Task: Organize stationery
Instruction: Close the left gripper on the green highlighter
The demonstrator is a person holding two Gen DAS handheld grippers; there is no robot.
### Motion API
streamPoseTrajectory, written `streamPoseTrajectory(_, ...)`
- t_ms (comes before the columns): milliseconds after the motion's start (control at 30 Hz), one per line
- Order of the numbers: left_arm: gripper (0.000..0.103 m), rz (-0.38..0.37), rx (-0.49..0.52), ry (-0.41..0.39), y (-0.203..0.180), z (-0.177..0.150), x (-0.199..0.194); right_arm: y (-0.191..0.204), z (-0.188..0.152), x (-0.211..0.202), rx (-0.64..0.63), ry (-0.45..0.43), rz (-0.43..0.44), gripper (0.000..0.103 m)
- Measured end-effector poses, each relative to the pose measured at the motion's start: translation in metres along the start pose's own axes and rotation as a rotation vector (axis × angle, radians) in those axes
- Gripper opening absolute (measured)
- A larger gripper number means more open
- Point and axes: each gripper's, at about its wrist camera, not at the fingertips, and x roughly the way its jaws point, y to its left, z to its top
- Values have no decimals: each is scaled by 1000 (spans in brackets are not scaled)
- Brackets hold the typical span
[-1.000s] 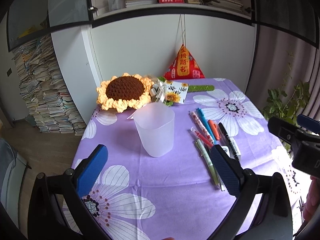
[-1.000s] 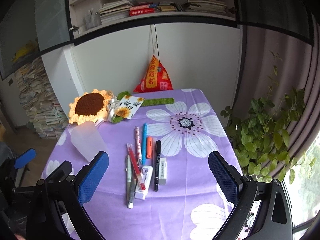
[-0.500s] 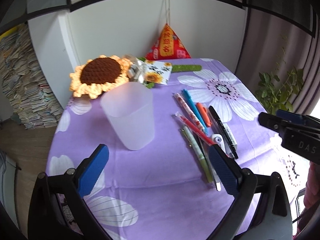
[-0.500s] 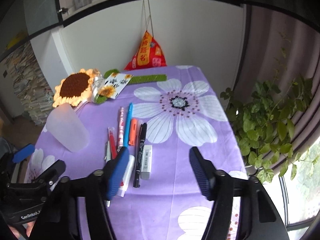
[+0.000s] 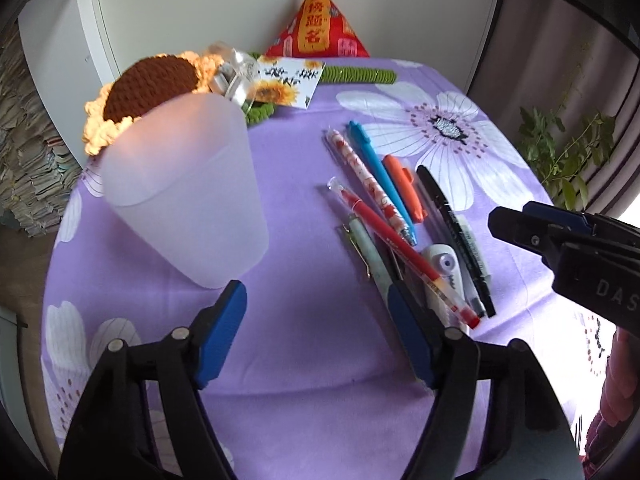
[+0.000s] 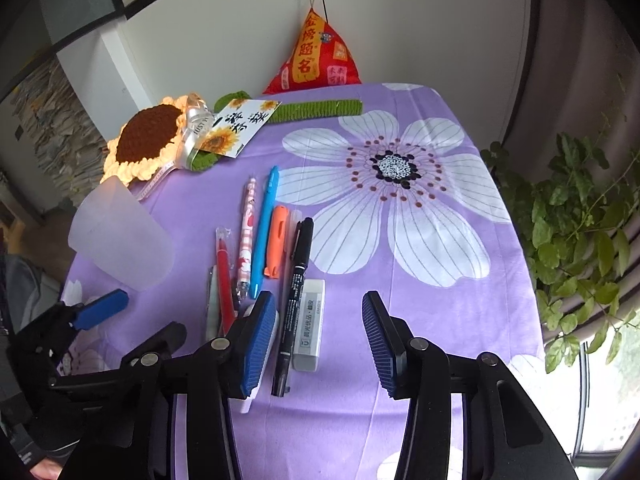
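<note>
A frosted plastic cup (image 5: 184,196) stands upright on the purple flowered cloth, also in the right wrist view (image 6: 120,236). Right of it lie several pens: a red pen (image 5: 404,252), a patterned pen (image 6: 247,232), a blue pen (image 6: 265,228), an orange highlighter (image 6: 277,240), a black marker (image 6: 295,292), a white eraser (image 6: 310,324) and a correction tape (image 5: 442,264). My left gripper (image 5: 316,316) is open and empty, just in front of the cup and the pens. My right gripper (image 6: 320,320) is open and empty, above the near ends of the marker and eraser.
A crocheted sunflower (image 6: 148,140), a sunflower card (image 6: 236,128), a green crocheted strip (image 6: 316,110) and a red triangular bag (image 6: 316,60) sit at the table's far side by the wall. A leafy plant (image 6: 576,216) stands off the table's right edge.
Both grippers have moved forward and down toward the table. Both pairs of jaws have narrowed but stay open. The cup and pens have not moved.
</note>
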Motion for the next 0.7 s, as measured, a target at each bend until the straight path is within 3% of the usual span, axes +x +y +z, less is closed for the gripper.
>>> streamPoseTrajectory(300,69,-28,-40,58,-2,16,24,-6,4,15,-1,23,8,48)
streamPoseTrajectory(567,43,-14,-26,63,-7,22,32,-7,7,22,-11,28,7,48)
streamPoseTrajectory(633,26,-11,-23,59,-7,22,32,-6,9,24,-15,28,7,48)
streamPoseTrajectory(700,24,-12,1,60,-11,21,31,-4,12,25,-22,25,12,48)
